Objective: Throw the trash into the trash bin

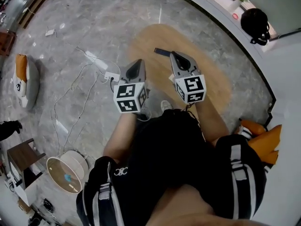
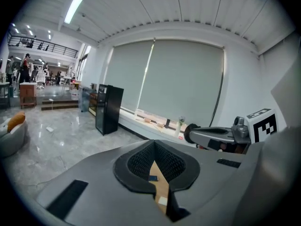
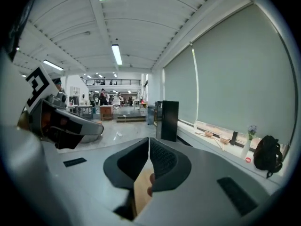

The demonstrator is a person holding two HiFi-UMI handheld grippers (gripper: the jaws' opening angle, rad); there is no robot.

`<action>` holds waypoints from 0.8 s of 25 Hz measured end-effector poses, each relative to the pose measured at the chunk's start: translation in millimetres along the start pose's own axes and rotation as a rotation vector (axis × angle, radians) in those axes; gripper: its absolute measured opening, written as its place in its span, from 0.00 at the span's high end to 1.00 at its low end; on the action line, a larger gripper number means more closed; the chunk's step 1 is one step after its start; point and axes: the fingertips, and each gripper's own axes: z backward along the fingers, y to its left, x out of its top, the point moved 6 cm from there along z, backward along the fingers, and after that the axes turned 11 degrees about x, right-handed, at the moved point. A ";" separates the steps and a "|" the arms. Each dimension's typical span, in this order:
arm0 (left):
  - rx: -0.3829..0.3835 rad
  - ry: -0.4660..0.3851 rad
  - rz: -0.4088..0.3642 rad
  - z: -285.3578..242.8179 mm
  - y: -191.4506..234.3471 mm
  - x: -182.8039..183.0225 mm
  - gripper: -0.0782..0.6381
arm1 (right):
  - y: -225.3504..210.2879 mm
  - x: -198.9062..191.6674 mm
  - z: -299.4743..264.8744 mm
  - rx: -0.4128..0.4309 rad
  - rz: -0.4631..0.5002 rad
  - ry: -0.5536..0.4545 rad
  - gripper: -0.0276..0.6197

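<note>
Both jaws pinched shut, nothing held: left gripper (image 1: 137, 64), right gripper (image 1: 176, 55). Dark strip (image 1: 162, 52), likely the trash, lies crosswise just ahead of the right gripper, which is nearer. Probable bin (image 1: 66, 173) sits back-left.

The person wears a black top (image 1: 164, 145) whose short sleeves (image 1: 240, 168) carry white stripes, the left one also a small white print (image 1: 120, 172), and a white shoe (image 1: 165, 106). The left gripper (image 1: 138, 61) and the right gripper (image 1: 174, 54) are smooth grey shells with black ribbed pads (image 2: 138, 163). Each bears a black-and-white marker cube (image 1: 129, 97).
</note>
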 end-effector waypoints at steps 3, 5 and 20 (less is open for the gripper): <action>-0.008 0.021 0.008 -9.5 -4.3 -9.9 0.87 | -4.1 -19.3 -6.1 0.081 0.058 0.081 0.79; -0.009 0.040 0.014 -15.5 -6.8 -18.5 0.87 | -8.0 -33.8 -7.2 0.100 0.083 0.131 0.76; -0.025 0.229 0.076 -84.3 -9.2 -158.2 0.87 | -31.2 -222.4 -30.3 0.190 -0.042 0.454 0.73</action>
